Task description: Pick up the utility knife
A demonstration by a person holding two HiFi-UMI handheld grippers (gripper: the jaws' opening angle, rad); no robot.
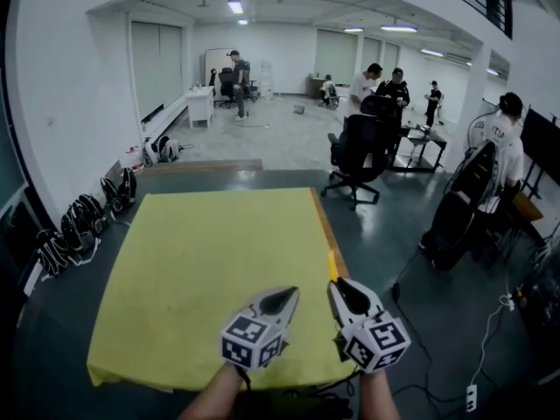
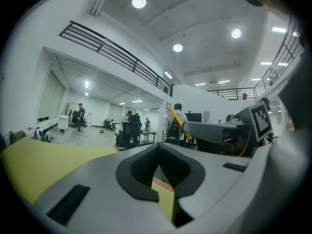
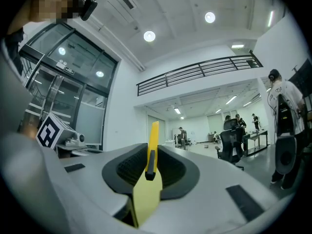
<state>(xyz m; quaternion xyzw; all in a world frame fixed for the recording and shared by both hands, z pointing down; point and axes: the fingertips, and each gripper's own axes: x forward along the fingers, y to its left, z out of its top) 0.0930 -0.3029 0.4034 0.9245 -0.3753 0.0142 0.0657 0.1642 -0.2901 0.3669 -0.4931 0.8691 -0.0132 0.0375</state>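
Right gripper (image 1: 343,287) clamping utility knife (image 3: 153,139) (yellow body), left gripper (image 2: 158,147) closed, empty

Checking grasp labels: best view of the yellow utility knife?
Right gripper view: yellow utility knife stands clamped between the jaws. Head view shows a yellow sliver beyond the right gripper; left gripper view, a thin stick.

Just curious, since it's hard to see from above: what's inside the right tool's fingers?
A yellow utility knife, pinched between the fingers; its lower end is hidden by them.
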